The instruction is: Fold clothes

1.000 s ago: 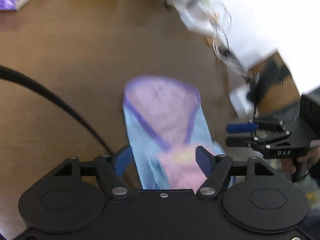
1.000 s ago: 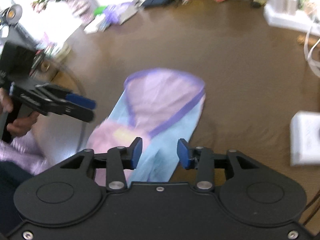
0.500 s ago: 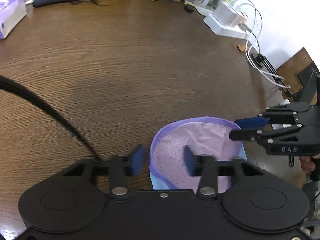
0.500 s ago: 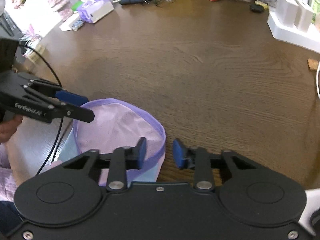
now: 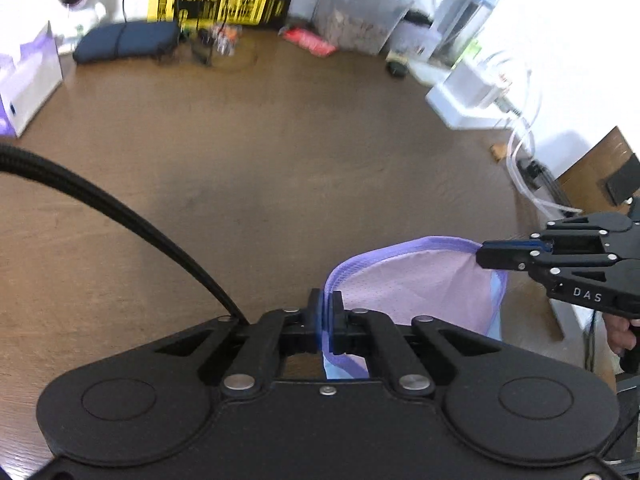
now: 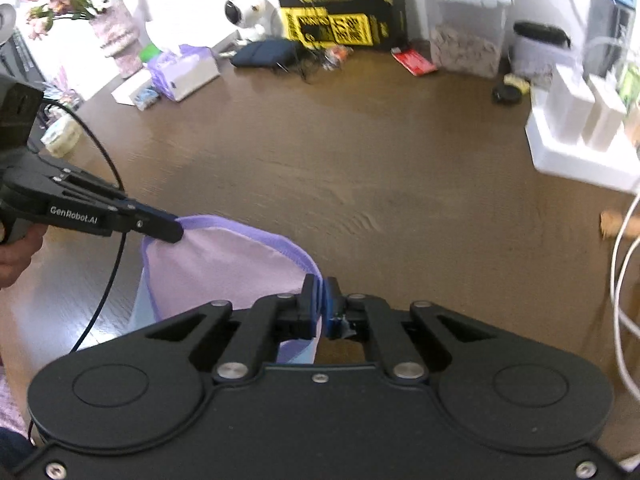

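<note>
Left tongs [image 5: 327, 312], right tongs [image 6: 321, 300] pinching garment [image 5: 420, 280] hem; hem apparently stretched sideways between.

lilac garment [image 5: 424, 284] purple-trimmed, brown wood-grain table [image 5: 280, 160], black grippers

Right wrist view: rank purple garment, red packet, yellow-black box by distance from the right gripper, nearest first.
1. Purple garment: its trim is pinched in the right gripper, cloth spreading left.
2. Red packet: far across the table, slightly right.
3. Yellow-black box: farthest, by the back wall.

Garment [image 5: 424, 284] on table [image 5: 280, 168], between left tool [image 5: 327, 312] and right tool [image 5: 486, 258].
</note>
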Demonstrator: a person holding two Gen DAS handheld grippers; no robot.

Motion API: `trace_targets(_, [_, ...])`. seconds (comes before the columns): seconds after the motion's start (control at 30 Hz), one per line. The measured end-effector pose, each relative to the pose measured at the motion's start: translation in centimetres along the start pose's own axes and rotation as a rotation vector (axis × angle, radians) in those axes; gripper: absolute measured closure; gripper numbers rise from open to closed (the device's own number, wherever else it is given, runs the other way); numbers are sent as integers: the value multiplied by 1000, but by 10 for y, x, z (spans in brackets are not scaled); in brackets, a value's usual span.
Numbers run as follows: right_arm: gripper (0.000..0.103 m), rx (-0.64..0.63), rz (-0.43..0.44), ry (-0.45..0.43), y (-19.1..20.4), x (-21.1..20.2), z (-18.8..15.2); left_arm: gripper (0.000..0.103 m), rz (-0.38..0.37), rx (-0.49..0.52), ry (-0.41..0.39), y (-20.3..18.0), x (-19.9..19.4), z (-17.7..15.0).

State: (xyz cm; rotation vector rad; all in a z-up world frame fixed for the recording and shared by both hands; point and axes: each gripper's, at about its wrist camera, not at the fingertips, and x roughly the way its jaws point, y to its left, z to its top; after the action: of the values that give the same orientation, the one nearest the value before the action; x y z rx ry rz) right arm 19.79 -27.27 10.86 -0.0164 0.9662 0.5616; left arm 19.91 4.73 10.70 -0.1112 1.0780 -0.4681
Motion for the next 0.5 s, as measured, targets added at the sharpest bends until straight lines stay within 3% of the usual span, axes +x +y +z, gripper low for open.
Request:
trace_targets(0.13, [98, -68, 116, 2, 17, -39, -9, 101, -68, 63, -67, -16, -46, -26])
trace_targets(0.23, [98, -161, 202, 102, 37, -60, -38, 101, -148, 151, -102, -34, -64, -74])
trace_targets(0.37, [98, -272, 252, 268, 64, -61, -83, 101, -161, 201, -14, -45, -51, -121])
trace_targets(0.5, [94, -419, 193, 375, 86, -47, -111, 100, -120, 256, 45, -57, -32, -156])
